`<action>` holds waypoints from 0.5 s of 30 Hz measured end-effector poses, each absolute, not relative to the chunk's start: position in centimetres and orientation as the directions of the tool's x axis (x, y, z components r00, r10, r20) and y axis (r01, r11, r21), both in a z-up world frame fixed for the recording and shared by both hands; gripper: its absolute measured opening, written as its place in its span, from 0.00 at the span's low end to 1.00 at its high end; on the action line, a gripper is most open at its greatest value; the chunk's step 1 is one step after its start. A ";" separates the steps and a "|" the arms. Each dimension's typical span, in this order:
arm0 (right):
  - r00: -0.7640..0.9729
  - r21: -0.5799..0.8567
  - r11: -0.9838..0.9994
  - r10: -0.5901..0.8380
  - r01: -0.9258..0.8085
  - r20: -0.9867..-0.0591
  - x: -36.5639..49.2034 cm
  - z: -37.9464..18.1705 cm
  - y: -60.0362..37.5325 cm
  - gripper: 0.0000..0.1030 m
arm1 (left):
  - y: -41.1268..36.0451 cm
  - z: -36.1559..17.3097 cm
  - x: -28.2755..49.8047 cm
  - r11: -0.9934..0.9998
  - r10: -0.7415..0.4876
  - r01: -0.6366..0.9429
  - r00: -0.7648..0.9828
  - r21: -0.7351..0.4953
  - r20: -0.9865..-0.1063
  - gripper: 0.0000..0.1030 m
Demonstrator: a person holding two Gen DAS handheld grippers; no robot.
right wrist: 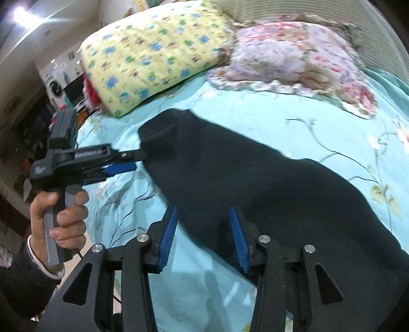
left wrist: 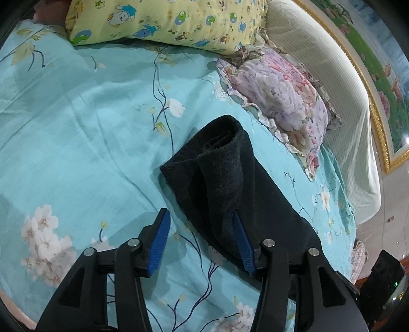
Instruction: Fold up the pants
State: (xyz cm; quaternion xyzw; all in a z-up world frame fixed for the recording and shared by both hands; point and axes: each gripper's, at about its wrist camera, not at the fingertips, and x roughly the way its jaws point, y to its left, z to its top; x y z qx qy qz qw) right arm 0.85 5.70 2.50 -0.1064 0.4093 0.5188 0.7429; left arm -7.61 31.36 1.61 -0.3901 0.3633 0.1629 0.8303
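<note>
Dark pants (left wrist: 225, 178) lie folded lengthwise on the turquoise floral bedsheet (left wrist: 76, 143); in the right wrist view the pants (right wrist: 268, 184) stretch from upper left to lower right. My left gripper (left wrist: 202, 229) is open, its right finger against the near edge of the fabric, nothing clamped. It also shows in the right wrist view (right wrist: 127, 161) at the pants' left end, jaws apart, one finger touching the cloth. My right gripper (right wrist: 202, 229) is open, astride the pants' near edge.
A yellow cartoon-print pillow (left wrist: 163, 20) and a pink floral pillow (left wrist: 281, 102) lie at the head of the bed by a ribbed cream headboard (left wrist: 332, 84). The bed edge and room furniture (right wrist: 25, 122) lie left in the right wrist view.
</note>
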 end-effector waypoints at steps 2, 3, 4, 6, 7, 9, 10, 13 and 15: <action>0.151 0.275 0.475 0.680 -0.836 -0.717 2.1 2.6 4.8 0.43 | 31.4 1.7 -7.2 0.647 -0.015 -0.550 0.684 -0.528 -0.730 0.53; 0.161 0.277 0.491 0.677 -0.826 -0.718 2.7 2.6 4.5 0.43 | 31.5 1.7 -7.0 0.649 -0.014 -0.550 0.682 -0.525 -0.731 0.54; 0.171 0.282 0.507 0.674 -0.814 -0.719 3.4 2.7 4.2 0.43 | 31.6 1.8 -6.7 0.651 -0.012 -0.552 0.679 -0.521 -0.734 0.55; 0.191 0.303 0.542 0.674 -0.784 -0.713 5.4 2.9 3.5 0.43 | 31.9 1.7 -6.2 0.653 -0.006 -0.559 0.670 -0.510 -0.742 0.55; 0.198 0.315 0.556 0.676 -0.769 -0.709 6.3 3.1 3.2 0.43 | 32.1 1.5 -6.0 0.654 -0.006 -0.562 0.666 -0.507 -0.746 0.55; 0.215 0.337 0.585 0.677 -0.738 -0.704 8.6 3.4 2.6 0.43 | 32.5 1.2 -5.6 0.649 -0.008 -0.572 0.655 -0.502 -0.756 0.56; 0.217 0.344 0.595 0.674 -0.726 -0.707 9.8 3.4 2.6 0.43 | 32.7 1.0 -5.4 0.646 -0.011 -0.575 0.651 -0.503 -0.759 0.56; 0.207 0.348 0.612 0.653 -0.710 -0.728 12.6 3.1 3.1 0.43 | 33.0 0.7 -4.8 0.642 -0.014 -0.580 0.644 -0.501 -0.765 0.56; 0.194 0.338 0.612 0.639 -0.715 -0.745 14.1 2.6 4.0 0.43 | 33.1 0.6 -4.4 0.645 -0.011 -0.583 0.639 -0.494 -0.769 0.56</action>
